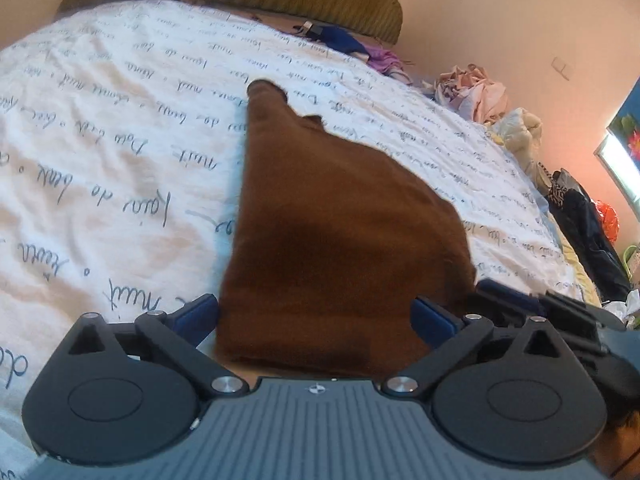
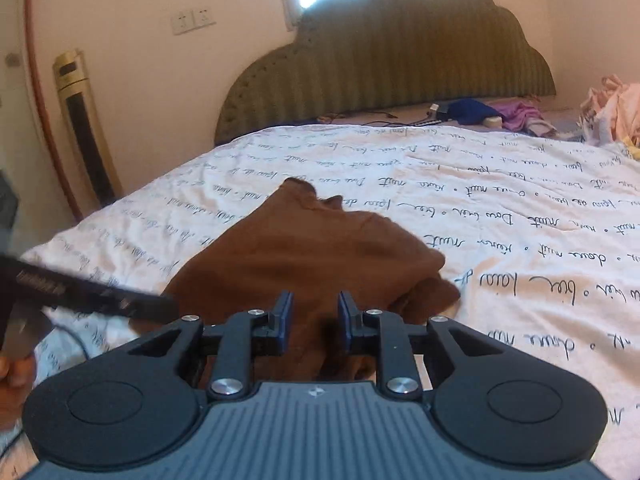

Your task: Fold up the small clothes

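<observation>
A small brown garment (image 1: 336, 220) lies on the white bedsheet with handwriting print (image 1: 100, 152); it tapers to a narrow end at the far side. My left gripper (image 1: 316, 320) is open, its blue fingers (image 1: 200, 314) wide on either side of the garment's near edge. In the right wrist view the same brown garment (image 2: 304, 256) lies bunched, with folds at its right side. My right gripper (image 2: 312, 318) has its jaws partly apart with a fold of brown cloth between the pads. The left gripper's finger (image 2: 100, 292) shows at the garment's left edge.
A green padded headboard (image 2: 400, 60) stands at the far end. Blue and purple clothes (image 2: 500, 114) lie by it. A pile of pink and pale clothes (image 1: 476, 92) and dark items (image 1: 588, 232) lie along the bed's right side. A tower fan (image 2: 84, 128) stands at the left wall.
</observation>
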Action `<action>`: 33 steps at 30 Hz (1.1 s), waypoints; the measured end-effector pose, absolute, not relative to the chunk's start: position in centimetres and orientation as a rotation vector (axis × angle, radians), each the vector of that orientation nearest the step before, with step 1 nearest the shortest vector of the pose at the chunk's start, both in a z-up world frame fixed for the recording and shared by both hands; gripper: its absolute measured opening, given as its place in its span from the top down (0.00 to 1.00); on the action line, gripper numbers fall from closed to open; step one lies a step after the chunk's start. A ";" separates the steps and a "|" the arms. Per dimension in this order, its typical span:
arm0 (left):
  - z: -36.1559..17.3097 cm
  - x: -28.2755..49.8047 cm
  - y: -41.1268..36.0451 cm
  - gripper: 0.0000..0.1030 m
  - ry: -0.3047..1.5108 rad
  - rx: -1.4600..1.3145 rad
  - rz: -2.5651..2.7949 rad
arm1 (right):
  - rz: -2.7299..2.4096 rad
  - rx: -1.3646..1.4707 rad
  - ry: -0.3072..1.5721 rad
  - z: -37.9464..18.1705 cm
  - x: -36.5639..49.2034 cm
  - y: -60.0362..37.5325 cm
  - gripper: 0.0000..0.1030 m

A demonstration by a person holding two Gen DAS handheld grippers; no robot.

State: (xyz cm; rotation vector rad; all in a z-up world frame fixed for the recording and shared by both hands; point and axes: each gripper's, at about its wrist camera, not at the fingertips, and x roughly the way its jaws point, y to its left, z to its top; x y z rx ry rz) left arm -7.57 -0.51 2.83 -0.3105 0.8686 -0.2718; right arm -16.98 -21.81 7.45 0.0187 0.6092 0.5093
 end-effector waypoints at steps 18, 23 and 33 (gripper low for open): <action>1.4 -6.3 -0.8 0.00 0.856 -0.294 -0.266 | 0.391 -0.031 0.662 2.9 -14.2 -21.3 0.46; 2.0 -8.6 -1.6 0.00 0.842 -0.165 -0.245 | 0.350 0.064 0.676 4.3 -15.8 -23.2 0.27; 1.8 -13.4 0.1 0.00 0.847 -0.136 -0.178 | 0.254 0.163 0.682 4.8 -23.6 -24.3 0.08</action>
